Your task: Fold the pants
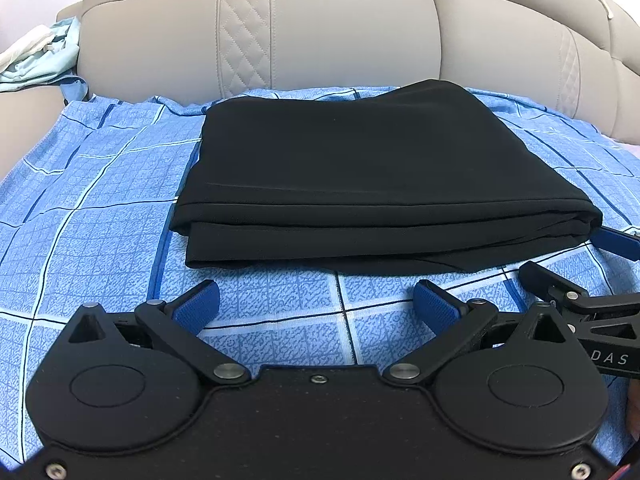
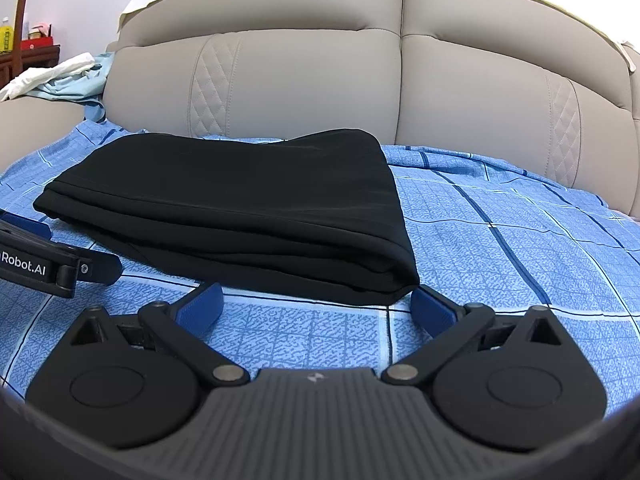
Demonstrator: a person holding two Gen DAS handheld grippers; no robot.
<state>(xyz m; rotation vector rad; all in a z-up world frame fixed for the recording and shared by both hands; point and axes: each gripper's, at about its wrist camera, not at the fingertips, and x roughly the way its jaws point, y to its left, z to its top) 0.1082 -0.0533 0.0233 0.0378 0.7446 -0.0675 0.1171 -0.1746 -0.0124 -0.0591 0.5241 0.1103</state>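
The black pants (image 1: 352, 176) lie folded into a flat, layered rectangle on the blue checked sheet (image 1: 100, 208). In the right wrist view the same pants (image 2: 240, 208) sit left of centre, folded edges toward me. My left gripper (image 1: 316, 304) is open just short of the near edge, nothing between its blue pads. My right gripper (image 2: 316, 304) is open too, its right pad beside the pants' near right corner. Each gripper shows at the edge of the other's view: the right gripper (image 1: 580, 264), the left gripper (image 2: 64, 248).
A beige padded headboard (image 1: 320, 28) rises right behind the pants. Crumpled white and pale blue clothes (image 2: 68, 76) lie at the far left. A dark shelf with small items (image 2: 28, 44) stands beyond them. Bare sheet (image 2: 520, 240) stretches to the right of the pants.
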